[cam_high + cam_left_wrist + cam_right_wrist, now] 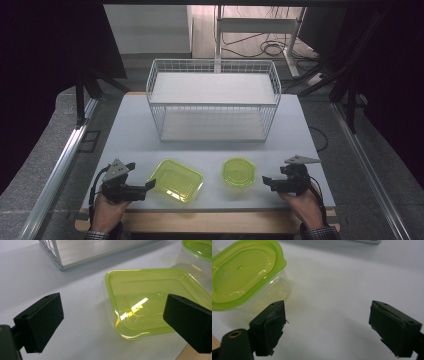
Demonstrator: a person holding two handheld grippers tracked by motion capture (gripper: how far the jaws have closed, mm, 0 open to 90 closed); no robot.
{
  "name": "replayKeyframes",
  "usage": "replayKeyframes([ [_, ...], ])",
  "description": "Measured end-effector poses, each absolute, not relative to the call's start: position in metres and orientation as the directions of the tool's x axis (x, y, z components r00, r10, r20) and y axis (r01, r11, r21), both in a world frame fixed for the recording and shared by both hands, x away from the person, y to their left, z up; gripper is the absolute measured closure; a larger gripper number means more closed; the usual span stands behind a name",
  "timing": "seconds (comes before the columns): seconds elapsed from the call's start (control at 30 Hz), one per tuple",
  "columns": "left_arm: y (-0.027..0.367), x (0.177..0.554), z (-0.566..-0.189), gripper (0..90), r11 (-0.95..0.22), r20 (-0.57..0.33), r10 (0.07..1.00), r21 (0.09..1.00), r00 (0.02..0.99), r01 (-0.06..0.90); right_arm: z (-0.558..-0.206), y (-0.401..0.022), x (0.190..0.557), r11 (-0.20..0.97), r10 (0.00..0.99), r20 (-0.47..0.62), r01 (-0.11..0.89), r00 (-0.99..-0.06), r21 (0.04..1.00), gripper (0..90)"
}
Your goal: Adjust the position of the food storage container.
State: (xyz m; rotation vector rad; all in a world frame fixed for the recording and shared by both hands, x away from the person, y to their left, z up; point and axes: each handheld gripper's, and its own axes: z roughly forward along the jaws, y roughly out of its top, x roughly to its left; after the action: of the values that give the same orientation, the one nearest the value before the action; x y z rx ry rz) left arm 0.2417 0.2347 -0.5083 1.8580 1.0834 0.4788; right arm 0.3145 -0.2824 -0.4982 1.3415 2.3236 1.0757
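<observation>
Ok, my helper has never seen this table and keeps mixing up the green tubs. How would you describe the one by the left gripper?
Find the white wire basket at the back of the grey table. In front of it, two green-lidded tubs sit near the front edge. The rectangular tub is the left one, broad, shallow and turned askew, while the rounded tub is smaller.

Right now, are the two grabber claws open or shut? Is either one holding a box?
Left gripper: open, holding nothing; the rectangular green-lidded container lies just ahead.
Right gripper: open, holding nothing; the round green-lidded container sits beside it.
</observation>
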Motion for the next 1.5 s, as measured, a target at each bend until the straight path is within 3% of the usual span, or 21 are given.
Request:
replayKeyframes([
  [0.4, 0.238, 0.241, -0.509, 3.1, -0.212, -0.076, 0.845, 0.861, 0.529, 0.462, -0.495, -0.285, 0.313, 0.290, 0.819, 0.155, 0.631, -0.553, 0.720, 24.1],
  [0.8, 0.240, 0.242, -0.511, 2.7, -0.203, -0.075, 0.856, 0.861, 0.512, 0.466, -0.489, -0.283, 0.310, 0.297, 0.816, 0.143, 0.619, -0.560, 0.727, 38.8],
  [1.27, 0.241, 0.242, -0.512, 2.7, -0.206, -0.064, 0.863, 0.861, 0.501, 0.465, -0.467, -0.267, 0.308, 0.362, 0.777, 0.112, 0.587, -0.619, 0.724, 76.2],
  [1.5, 0.241, 0.242, -0.512, 2.7, -0.215, -0.054, 0.864, 0.859, 0.500, 0.464, -0.455, -0.250, 0.307, 0.376, 0.736, 0.136, 0.567, -0.663, 0.733, 89.2],
])
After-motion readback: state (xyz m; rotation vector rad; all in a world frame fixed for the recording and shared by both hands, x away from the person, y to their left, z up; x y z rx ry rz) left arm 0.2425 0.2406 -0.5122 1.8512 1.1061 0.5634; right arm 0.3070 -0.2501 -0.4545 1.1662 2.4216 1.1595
